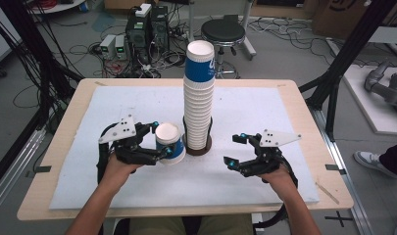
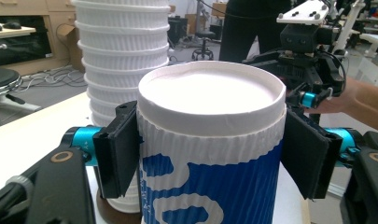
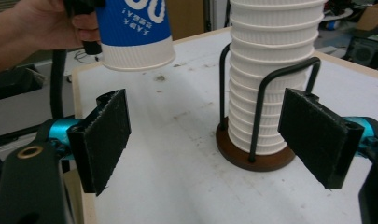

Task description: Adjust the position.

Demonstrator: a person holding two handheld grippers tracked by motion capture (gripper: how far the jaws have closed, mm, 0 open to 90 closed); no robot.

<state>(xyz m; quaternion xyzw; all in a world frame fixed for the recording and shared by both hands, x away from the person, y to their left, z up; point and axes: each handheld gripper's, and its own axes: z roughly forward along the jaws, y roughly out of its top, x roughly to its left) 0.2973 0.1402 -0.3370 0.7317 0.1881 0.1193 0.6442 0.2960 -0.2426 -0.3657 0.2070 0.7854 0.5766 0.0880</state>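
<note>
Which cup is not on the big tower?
The single blue-and-white cup, upside down and clamped in the left gripper. It sits apart, left of the cup stack in its wire holder.

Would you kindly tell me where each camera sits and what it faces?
High view: above the person's side, facing down on the table; both forearms show.
Left gripper view: rides the left gripper, jaws shut on the cup.
Right gripper view: rides the right gripper, jaws open, facing the cup stack.
Shared: stack and held cup.

One loose cup [image 1: 169,143], one cup stack [image 1: 198,98] (count unclear), one holder [image 3: 252,154], two claws.
</note>
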